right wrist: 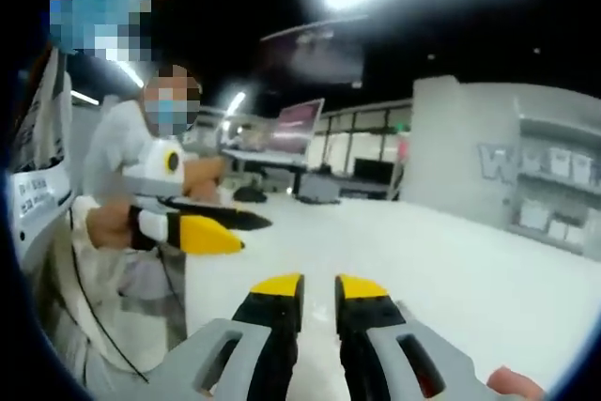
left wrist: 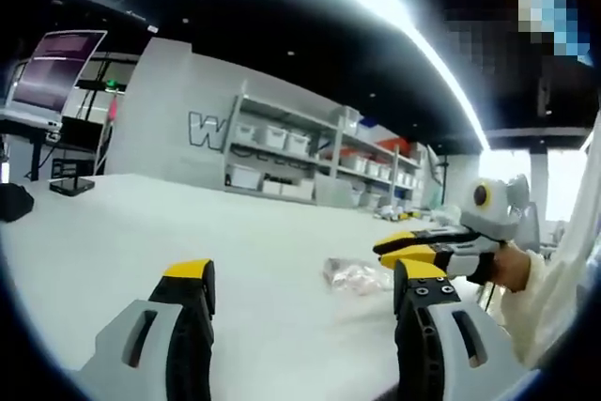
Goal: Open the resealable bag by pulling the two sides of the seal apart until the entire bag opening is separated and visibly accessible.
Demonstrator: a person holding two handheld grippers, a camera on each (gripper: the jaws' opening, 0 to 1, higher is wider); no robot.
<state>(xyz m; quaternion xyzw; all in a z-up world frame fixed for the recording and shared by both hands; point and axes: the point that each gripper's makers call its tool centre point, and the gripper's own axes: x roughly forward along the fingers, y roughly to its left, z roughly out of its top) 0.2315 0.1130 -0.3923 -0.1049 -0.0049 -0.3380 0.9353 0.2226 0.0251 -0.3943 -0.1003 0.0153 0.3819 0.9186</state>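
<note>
Left tool (left wrist: 305, 293), yellow-tipped, hovers with jaws wide apart above the white table (left wrist: 141, 232); just beyond lies the crumpled clear resealable bag (left wrist: 357, 276), contents unclear; right tool (right wrist: 319, 293) has jaws nearly together, gripping nothing

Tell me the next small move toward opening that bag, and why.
Probably bring the left gripper forward and down toward the clear resealable bag. The bag lies flat on the white table, untouched, ahead of the left gripper's open jaws. The right gripper hovers beside the bag, gripping nothing, so neither side of the seal is held yet.
</note>
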